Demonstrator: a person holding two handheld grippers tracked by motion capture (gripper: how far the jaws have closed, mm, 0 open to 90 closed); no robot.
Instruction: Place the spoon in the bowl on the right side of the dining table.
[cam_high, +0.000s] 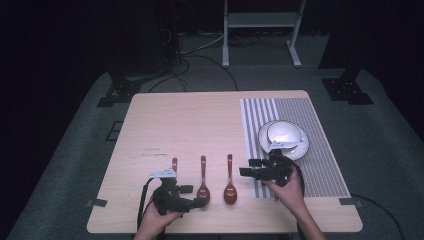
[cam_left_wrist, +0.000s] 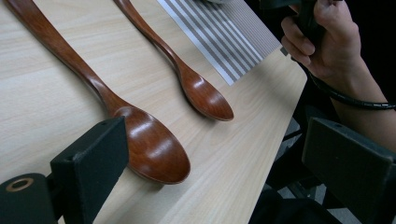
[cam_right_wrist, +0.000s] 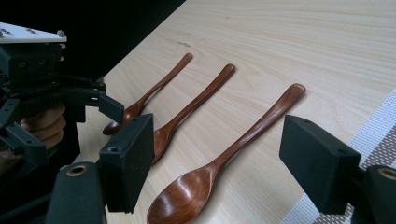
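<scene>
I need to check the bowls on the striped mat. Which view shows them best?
The high view: the white bowls sit nested on the striped mat at the table's right, just beyond the right gripper. The left gripper view catches the mat's stripes but barely any bowl; the right gripper view shows a mat corner.

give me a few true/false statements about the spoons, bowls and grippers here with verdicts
1. Three wooden spoons lie side by side on the table, handles pointing away from the person. True.
2. The right spoon lies on the striped mat. False: it lies on bare wood just left of the mat.
3. White bowls sit stacked on the striped mat. True.
4. The left gripper is shut on the middle spoon. False: its jaws are open, one jaw beside that spoon's bowl.
5. The right gripper has open jaws, and the right spoon's bowl shows between them. True.
6. A spoon rests inside the bowls. False: all three spoons are on the tabletop.
</scene>
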